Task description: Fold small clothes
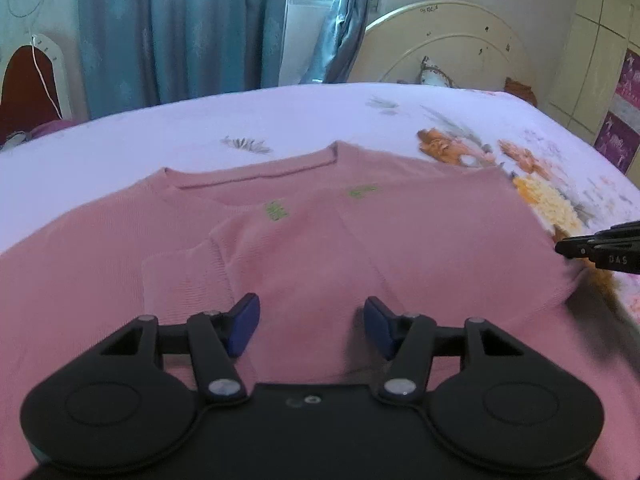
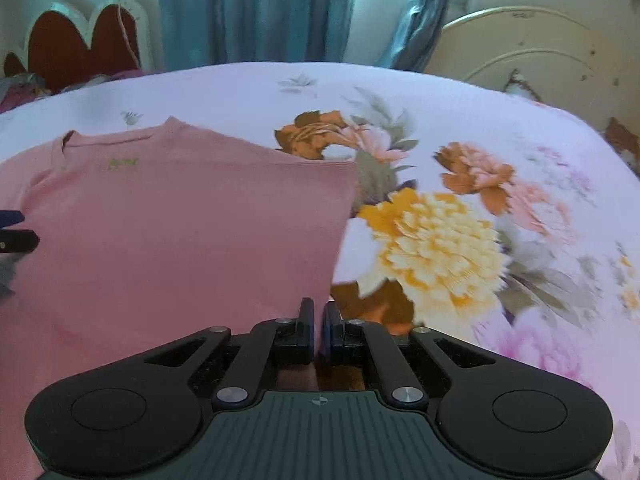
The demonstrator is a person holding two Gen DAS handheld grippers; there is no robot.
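Pink sweater (image 1: 320, 240) on floral bedsheet (image 2: 440, 220); blue curtains (image 1: 180, 32) behind. Left hand-held gripper (image 1: 312, 326) gapes; right hand-held gripper (image 2: 318, 334) pinches sweater edge.

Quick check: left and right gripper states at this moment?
Left gripper: open, above the pink top, nothing between its pads.
Right gripper: shut on the top's edge.
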